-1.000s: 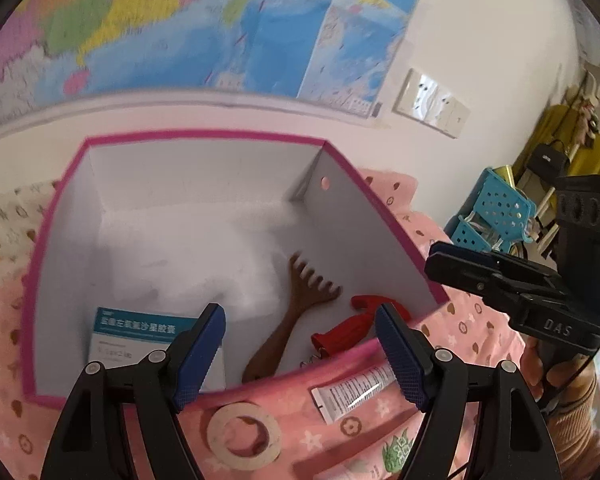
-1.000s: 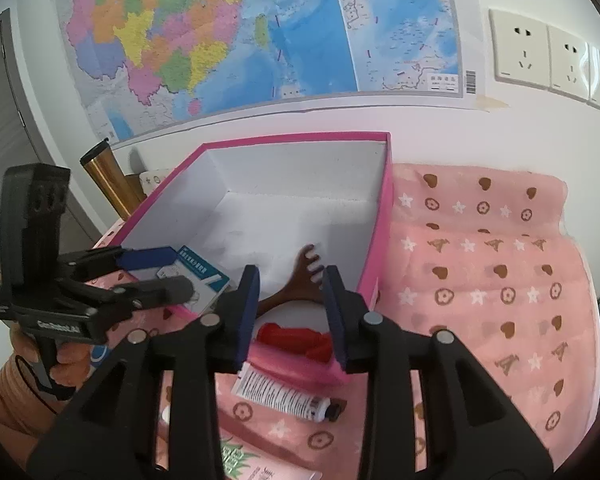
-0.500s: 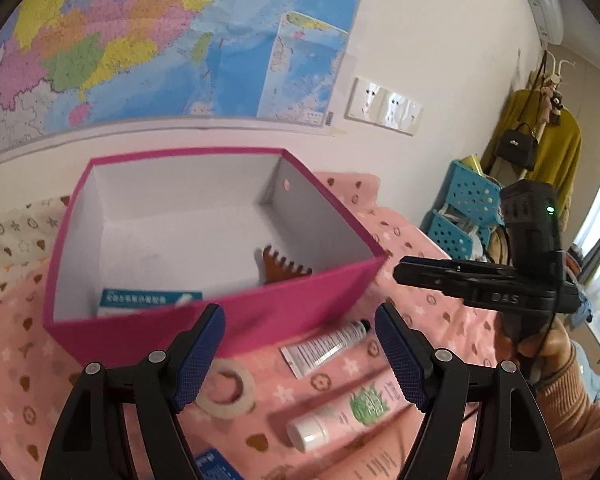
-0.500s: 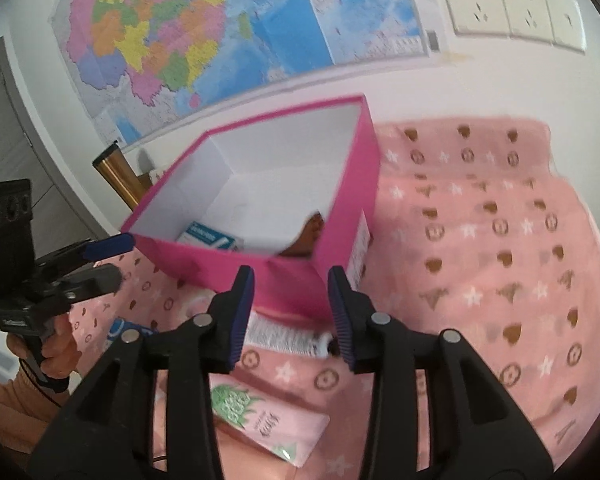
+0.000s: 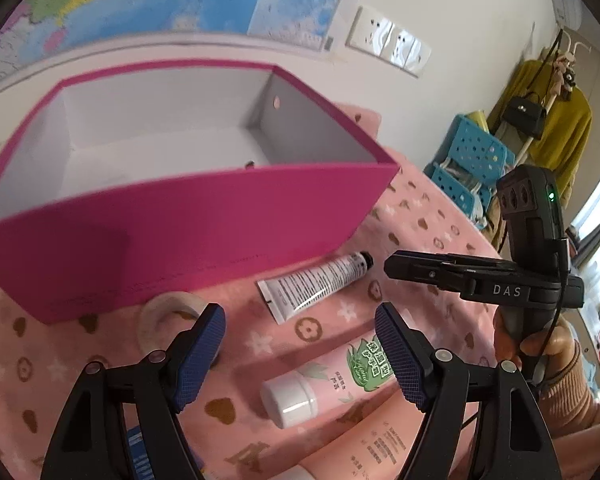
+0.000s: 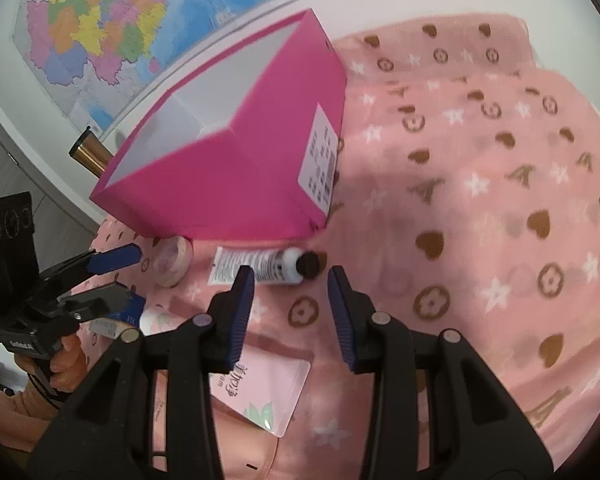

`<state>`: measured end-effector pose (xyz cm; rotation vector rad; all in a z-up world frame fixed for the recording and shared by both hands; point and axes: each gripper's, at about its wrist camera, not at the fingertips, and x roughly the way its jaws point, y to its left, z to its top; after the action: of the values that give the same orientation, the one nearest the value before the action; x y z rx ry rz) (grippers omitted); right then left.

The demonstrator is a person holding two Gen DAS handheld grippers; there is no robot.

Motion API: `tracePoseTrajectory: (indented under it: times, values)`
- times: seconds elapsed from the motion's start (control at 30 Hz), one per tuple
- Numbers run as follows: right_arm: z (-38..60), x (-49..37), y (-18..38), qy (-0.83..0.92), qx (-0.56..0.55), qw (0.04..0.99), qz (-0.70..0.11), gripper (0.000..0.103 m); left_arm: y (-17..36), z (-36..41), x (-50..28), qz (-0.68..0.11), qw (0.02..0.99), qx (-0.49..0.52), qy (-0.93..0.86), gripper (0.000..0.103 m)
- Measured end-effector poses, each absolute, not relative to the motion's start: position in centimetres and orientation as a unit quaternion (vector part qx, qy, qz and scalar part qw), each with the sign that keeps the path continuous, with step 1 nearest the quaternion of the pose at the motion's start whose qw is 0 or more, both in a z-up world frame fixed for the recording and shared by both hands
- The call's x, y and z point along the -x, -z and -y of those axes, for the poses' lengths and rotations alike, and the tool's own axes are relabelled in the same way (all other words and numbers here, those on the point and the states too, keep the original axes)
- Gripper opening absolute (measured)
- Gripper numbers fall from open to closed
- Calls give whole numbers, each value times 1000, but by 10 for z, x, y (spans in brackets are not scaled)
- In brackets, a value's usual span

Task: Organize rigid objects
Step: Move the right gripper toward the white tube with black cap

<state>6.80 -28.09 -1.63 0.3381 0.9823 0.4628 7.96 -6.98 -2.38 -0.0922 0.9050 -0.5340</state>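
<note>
An open pink box point(image 5: 180, 220) point(image 6: 228, 184) stands on the pink patterned cloth; its contents are hidden behind the near wall. In front of it lie a white tube with a black cap point(image 5: 315, 284) point(image 6: 260, 266), a tape ring point(image 5: 160, 316) point(image 6: 172, 260) and a pink tube with a white cap point(image 5: 339, 376) point(image 6: 260, 388). My left gripper point(image 5: 298, 310) point(image 6: 136, 280) hangs open above the pink tube and the cloth. My right gripper point(image 6: 291, 274) point(image 5: 391, 270) is open just above the white tube, holding nothing.
A blue carton point(image 5: 140, 456) lies at the cloth's near edge. A brass cylinder point(image 6: 90, 152) sits left of the box. A map and wall sockets point(image 5: 387, 46) are behind. Blue crates point(image 5: 471, 160) and a rack with a yellow garment point(image 5: 555, 128) stand at the right.
Both grippers have drawn back from over the box and sunk toward the items on the cloth in front of it. The box's contents have dropped out of sight. The right jaws stand slightly wider.
</note>
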Motion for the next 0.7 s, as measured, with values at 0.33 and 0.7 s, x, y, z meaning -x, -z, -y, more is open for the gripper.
tracePoseTrajectory:
  times: [0.33, 0.7]
  values:
    - [278, -77, 26, -217, -162, 839, -471, 40, 46, 85, -96, -470, 842, 43, 261, 63]
    - [272, -85, 38, -228, -170, 832, -477, 40, 55, 98, -108, -487, 832, 23, 264, 54]
